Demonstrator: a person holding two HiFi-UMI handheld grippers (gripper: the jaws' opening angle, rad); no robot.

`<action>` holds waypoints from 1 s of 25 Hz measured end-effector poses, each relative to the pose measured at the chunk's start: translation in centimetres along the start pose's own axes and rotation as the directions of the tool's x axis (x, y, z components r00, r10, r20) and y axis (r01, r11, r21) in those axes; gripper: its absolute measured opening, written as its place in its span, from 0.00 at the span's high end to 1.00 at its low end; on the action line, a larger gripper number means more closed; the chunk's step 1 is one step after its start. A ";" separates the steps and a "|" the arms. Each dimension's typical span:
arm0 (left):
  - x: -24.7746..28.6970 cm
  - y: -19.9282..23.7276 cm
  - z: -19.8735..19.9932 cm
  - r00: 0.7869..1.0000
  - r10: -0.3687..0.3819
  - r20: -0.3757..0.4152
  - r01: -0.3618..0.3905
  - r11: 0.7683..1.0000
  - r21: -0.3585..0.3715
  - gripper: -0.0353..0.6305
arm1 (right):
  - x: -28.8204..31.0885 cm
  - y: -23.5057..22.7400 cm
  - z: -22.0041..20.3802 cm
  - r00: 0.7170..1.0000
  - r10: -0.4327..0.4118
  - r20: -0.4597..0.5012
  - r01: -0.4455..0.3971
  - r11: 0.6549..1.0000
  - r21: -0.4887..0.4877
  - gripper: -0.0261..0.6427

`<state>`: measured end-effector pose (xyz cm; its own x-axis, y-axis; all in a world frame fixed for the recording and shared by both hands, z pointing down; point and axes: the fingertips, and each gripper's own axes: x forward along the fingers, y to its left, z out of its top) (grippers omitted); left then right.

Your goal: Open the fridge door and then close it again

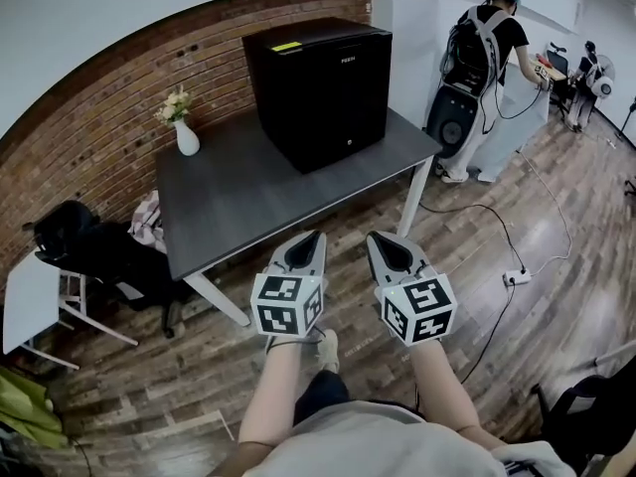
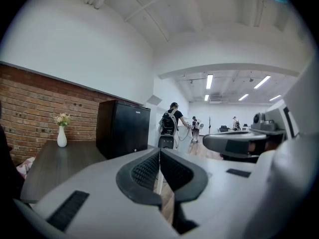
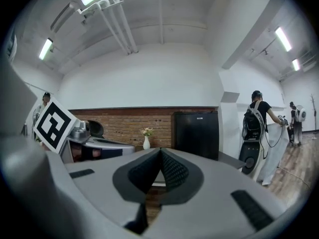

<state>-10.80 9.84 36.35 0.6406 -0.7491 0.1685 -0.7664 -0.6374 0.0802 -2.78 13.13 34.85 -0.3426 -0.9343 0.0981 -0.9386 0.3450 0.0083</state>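
A small black fridge (image 1: pixel 320 89) stands on the dark grey table (image 1: pixel 238 202), door closed, facing the table's front edge. It also shows ahead in the left gripper view (image 2: pixel 122 127) and the right gripper view (image 3: pixel 195 133). My left gripper (image 1: pixel 310 240) and right gripper (image 1: pixel 379 240) hang side by side in front of the table's near edge, well short of the fridge. Both are shut, jaws meeting at the tips (image 2: pixel 159 151) (image 3: pixel 160 151), with nothing between them.
A white vase with flowers (image 1: pixel 183 124) stands at the table's back left. A black office chair (image 1: pixel 94 251) sits left of the table. A person with a backpack (image 1: pixel 486 73) stands by a speaker (image 1: pixel 452 117) at the right. Cables and a power strip (image 1: pixel 516 277) lie on the wood floor.
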 end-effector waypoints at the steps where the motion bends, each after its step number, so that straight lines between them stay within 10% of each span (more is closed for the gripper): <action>1: 1.2 0.5 0.3 1.000 -0.004 0.005 0.004 1.000 -0.002 0.94 | 0.9 -0.9 0.1 1.000 -0.007 0.002 0.007 1.000 -0.005 0.96; 25: 23.4 19.0 7.2 0.997 -0.071 0.028 0.071 0.997 0.007 0.94 | 27.9 -12.1 4.6 0.997 -0.079 0.016 0.080 0.996 -0.026 0.96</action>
<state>-10.02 -21.16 34.74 0.6948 -0.7064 0.1351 -0.7184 -0.6904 0.0851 -1.14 -17.50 32.92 -0.2677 -0.9601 0.0814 -0.9615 0.2717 0.0422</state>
